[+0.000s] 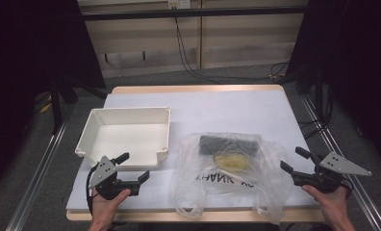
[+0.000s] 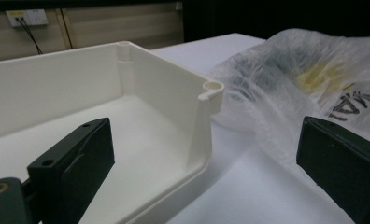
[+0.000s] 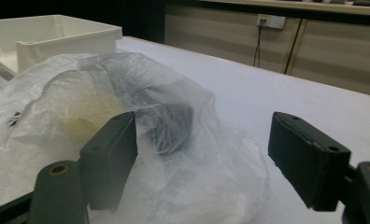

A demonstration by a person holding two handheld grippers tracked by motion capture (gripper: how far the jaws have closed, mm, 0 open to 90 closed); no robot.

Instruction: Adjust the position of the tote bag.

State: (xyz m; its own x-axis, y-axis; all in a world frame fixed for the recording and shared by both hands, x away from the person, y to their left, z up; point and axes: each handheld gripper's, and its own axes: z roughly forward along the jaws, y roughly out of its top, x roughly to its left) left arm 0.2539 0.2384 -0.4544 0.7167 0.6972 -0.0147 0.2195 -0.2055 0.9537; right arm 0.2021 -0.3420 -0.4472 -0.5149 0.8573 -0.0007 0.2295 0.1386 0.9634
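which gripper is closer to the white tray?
Left. The left gripper sits open just off the near edge of the tray; the right gripper is open across the plastic bag, far side.

Each bare hand carries a black two-jaw gripper of matte plastic: the left gripper [image 1: 133, 168] and the right gripper [image 1: 294, 160]. A light grey three-cornered plate with small dark screw holes sits on top of each. A thin black cable loops from the left one. In the gripper views the jaws are blocky black slabs with flat pads, small round screw holes and a brass-coloured bushing at the base. No sleeves show at the wrists.
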